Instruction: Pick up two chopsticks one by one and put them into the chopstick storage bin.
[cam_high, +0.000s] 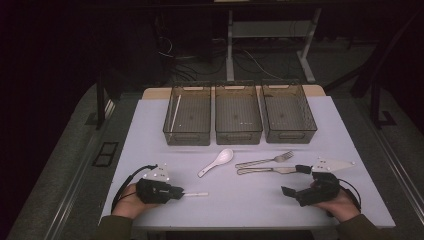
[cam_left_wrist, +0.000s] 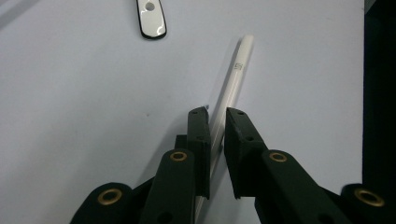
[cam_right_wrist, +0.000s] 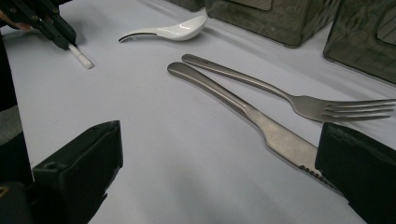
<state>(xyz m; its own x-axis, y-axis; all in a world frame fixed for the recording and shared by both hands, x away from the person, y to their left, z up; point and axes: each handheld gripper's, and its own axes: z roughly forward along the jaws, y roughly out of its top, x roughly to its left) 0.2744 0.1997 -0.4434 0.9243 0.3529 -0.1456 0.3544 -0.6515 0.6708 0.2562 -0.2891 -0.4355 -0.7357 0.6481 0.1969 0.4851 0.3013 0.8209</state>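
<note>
Pale desk (cam_high: 150, 125): left gripper (cam_left_wrist: 217, 116) jaws nearly shut around the white chopstick (cam_left_wrist: 233, 79); lift next. Right gripper (cam_right_wrist: 219, 140) gapes, empty.

A small dark printed mark sits near the far end of the white chopstick (cam_left_wrist: 232, 83) in the left gripper view, but it is too tiny and blurred to read. No other text, label, brand or number is legible anywhere.
</note>
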